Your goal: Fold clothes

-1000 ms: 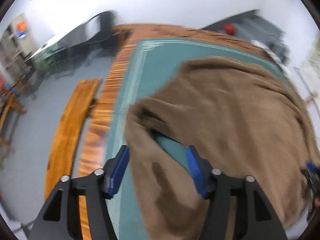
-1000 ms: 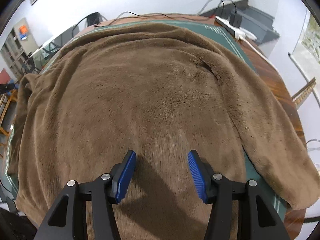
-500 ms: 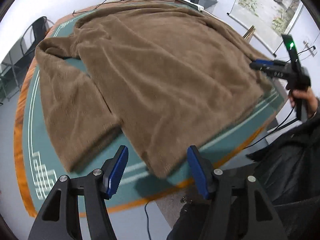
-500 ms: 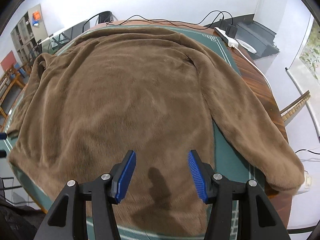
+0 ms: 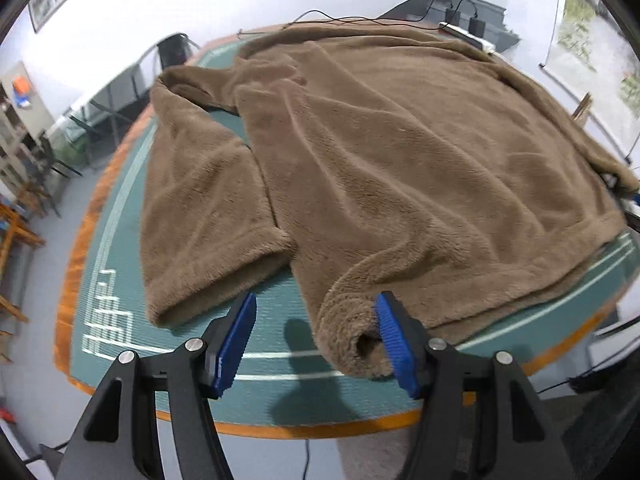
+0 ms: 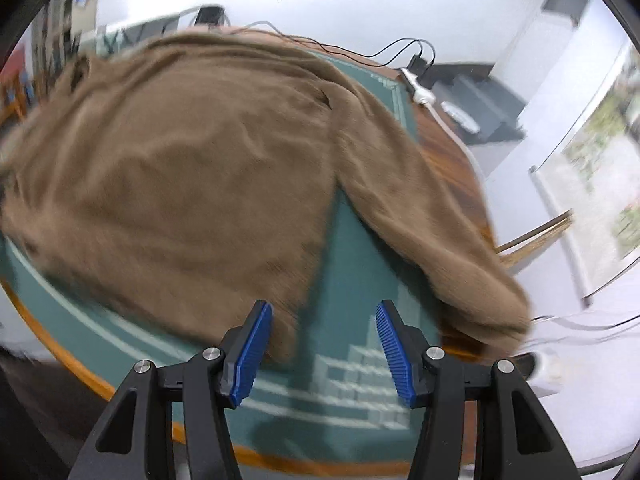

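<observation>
Brown fleece sweater (image 5: 400,152) lies spread flat on the green-matted worktop (image 5: 120,240). Its left sleeve (image 5: 200,220) is folded down alongside the body. Left tongs (image 5: 316,340) gape wide at the near hem corner (image 5: 352,336), whose rolled edge touches the right blue pad. Right tongs (image 6: 324,348) are spread apart and empty, over bare mat between sweater body and right sleeve (image 6: 440,232). That view is blurred.

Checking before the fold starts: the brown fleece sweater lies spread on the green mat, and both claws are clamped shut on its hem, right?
Not quite. The brown fleece sweater lies spread on the green mat, but both claws are open: the left claw in the left wrist view, the right claw in the right wrist view.
</observation>
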`<state>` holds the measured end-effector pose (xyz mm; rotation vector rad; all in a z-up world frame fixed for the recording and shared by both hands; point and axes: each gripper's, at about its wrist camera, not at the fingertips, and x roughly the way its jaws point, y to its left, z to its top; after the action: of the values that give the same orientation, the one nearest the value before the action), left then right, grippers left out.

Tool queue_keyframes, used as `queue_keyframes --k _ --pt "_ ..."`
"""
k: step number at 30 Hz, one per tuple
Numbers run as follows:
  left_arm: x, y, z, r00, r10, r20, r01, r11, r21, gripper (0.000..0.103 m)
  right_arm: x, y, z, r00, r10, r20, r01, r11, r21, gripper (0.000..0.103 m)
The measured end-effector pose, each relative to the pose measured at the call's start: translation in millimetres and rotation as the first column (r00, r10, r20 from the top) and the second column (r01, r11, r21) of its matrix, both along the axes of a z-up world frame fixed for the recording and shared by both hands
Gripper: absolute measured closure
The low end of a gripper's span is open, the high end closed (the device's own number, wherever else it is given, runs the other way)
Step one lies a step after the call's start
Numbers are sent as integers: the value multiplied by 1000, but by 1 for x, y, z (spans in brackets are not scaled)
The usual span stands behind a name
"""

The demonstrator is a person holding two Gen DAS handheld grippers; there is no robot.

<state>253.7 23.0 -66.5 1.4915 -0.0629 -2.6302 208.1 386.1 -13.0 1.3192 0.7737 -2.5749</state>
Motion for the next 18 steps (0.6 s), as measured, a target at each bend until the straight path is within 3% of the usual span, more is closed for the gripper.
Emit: queue_keyframes --k 7,11,13,18 --pt "-2 -7 7 999 48 -15 -48 999 -11 34 26 -16 -13 994 109 10 -109 993 50 47" --pt "-3 -12 12 997 75 -22 -76 997 -2 34 20 -40 -24 984 166 -66 -154 974 164 47" --pt "2 -13 13 997 73 -21 -72 997 10 33 11 -44 -34 984 170 -57 -156 969 193 47" --pt "18 -12 14 999 40 -14 -40 998 43 33 -2 -41 -28 985 155 -79 -140 976 165 47"
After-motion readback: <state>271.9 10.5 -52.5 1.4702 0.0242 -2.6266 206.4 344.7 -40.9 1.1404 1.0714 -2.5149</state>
